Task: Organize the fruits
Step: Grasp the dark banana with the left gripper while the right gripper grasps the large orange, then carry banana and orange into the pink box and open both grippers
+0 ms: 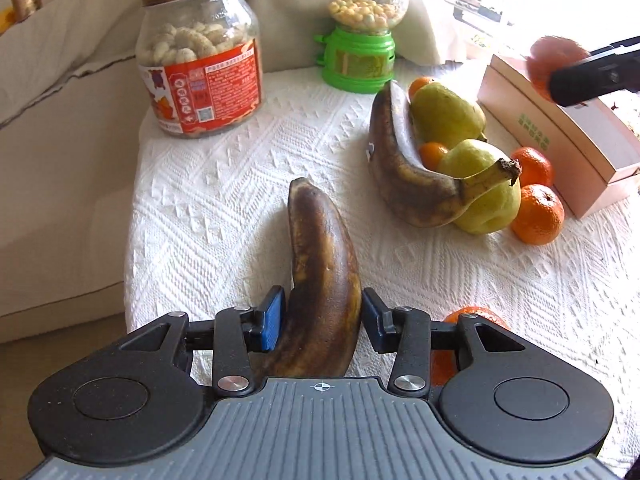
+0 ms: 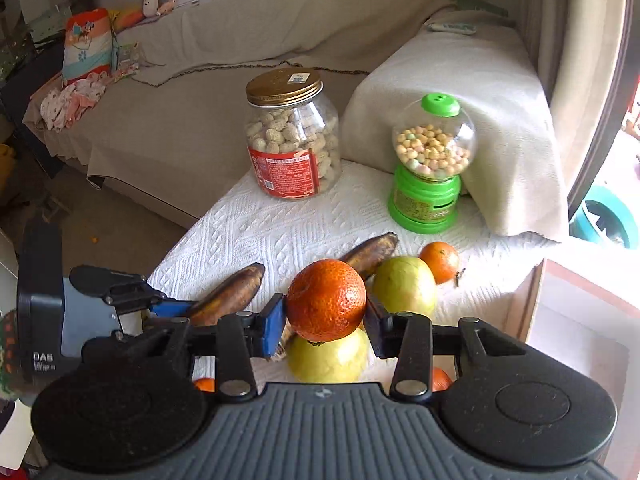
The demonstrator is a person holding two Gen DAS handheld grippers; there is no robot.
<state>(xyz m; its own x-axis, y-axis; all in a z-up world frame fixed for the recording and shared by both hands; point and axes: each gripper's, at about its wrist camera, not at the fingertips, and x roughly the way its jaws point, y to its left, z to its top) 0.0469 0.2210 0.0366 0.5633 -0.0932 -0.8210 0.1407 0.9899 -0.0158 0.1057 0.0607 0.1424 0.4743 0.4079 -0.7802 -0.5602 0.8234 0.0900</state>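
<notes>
Gripping a brown banana [image 1: 320, 280] between its blue pads, the left hand-held gripper [image 1: 323, 320] sits low over the desk [image 1: 224, 208] with its white cloth. The right hand-held gripper [image 2: 326, 316] is closed on a tangerine [image 2: 326, 300], held above a pile of fruit: a second banana [image 1: 400, 168], two pears [image 1: 480, 184] and more tangerines [image 1: 538, 214]. A pink box [image 1: 560, 136] stands just beside the pile; a snack jar [image 1: 200, 56] and green candy dispenser [image 1: 360, 28] stand behind
</notes>
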